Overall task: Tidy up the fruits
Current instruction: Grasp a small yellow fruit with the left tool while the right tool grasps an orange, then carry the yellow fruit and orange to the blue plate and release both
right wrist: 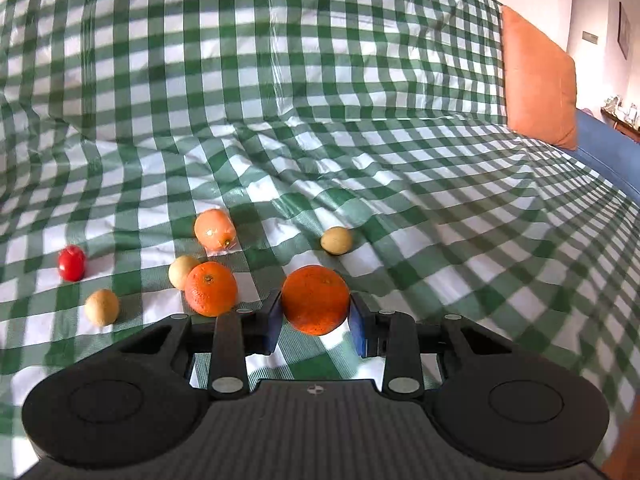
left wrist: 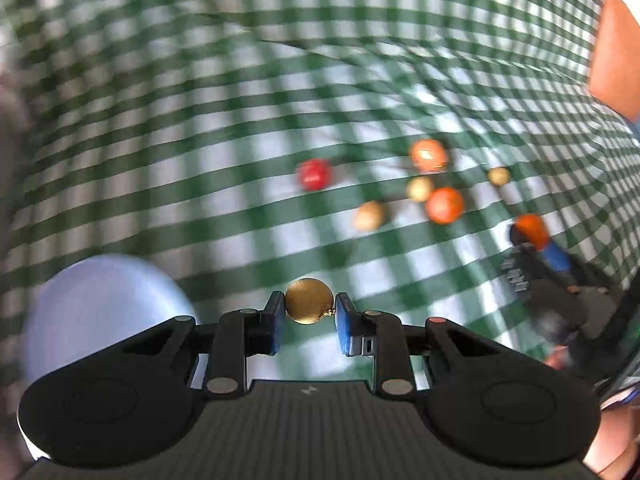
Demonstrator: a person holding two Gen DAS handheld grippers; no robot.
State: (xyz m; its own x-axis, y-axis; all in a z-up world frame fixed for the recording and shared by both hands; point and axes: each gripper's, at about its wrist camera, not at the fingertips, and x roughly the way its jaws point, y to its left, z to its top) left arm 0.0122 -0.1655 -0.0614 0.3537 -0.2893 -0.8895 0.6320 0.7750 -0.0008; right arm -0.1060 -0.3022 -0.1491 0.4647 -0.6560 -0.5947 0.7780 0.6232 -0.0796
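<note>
Nearest the left wrist camera, the left gripper point(left wrist: 309, 312) is closed on a small tan fruit point(left wrist: 309, 300), pinched between its two blue pads and held above the green checked cloth point(left wrist: 200, 140). Just to its left and below sits a pale blue bowl point(left wrist: 100, 308), partly hidden behind the gripper body. This view is blurred. Ahead and to the right of the left gripper, loose fruit lies on the cloth: a red one point(left wrist: 315, 174), two orange ones point(left wrist: 429, 155) point(left wrist: 444, 205) and three small tan ones point(left wrist: 369, 215) point(left wrist: 419, 188) point(left wrist: 498, 176). Far right in that view, the right gripper point(left wrist: 536, 240) shows with something orange at its tip. In the right wrist view, the right gripper point(right wrist: 314, 312) has its pads pressed against both sides of an orange point(right wrist: 315, 299). Just to its left lies a second orange point(right wrist: 211, 289), touching a tan fruit point(right wrist: 182, 271) behind it. Further left are another tan fruit point(right wrist: 102, 307) and the red fruit point(right wrist: 72, 263). Ahead sit a plastic-wrapped orange point(right wrist: 215, 229) and a lone tan fruit point(right wrist: 336, 240). An orange cushion point(right wrist: 538, 80) stands far to the right.
</note>
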